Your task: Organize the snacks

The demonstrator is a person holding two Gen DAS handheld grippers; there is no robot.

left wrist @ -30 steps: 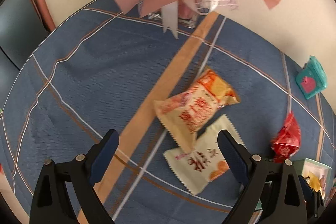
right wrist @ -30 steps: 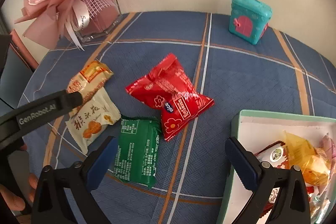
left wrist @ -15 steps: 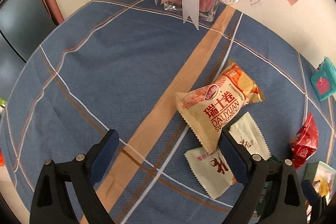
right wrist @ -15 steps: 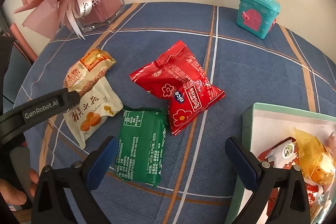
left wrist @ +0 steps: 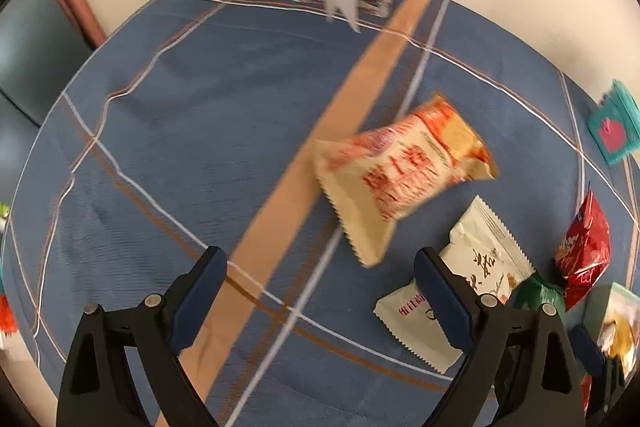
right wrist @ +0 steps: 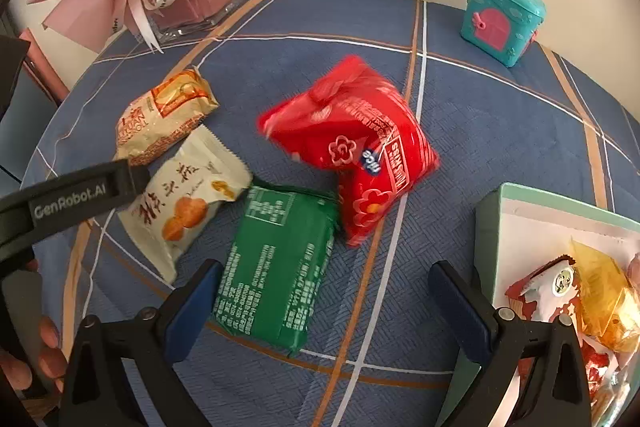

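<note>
I saw both grippers (left wrist: 320, 279) (right wrist: 326, 291) gaping, empty; four packs ahead of jaws, box (right wrist: 490, 227) part-filled right of them.

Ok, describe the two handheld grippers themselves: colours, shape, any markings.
Both look alike. The left gripper and the right gripper have black, angular plastic fingers with silver screws and dark blue pads at the tips. Seen from the right wrist, the left one's finger carries white "GenRobot.AI" lettering. No cables or sleeves show.
</note>
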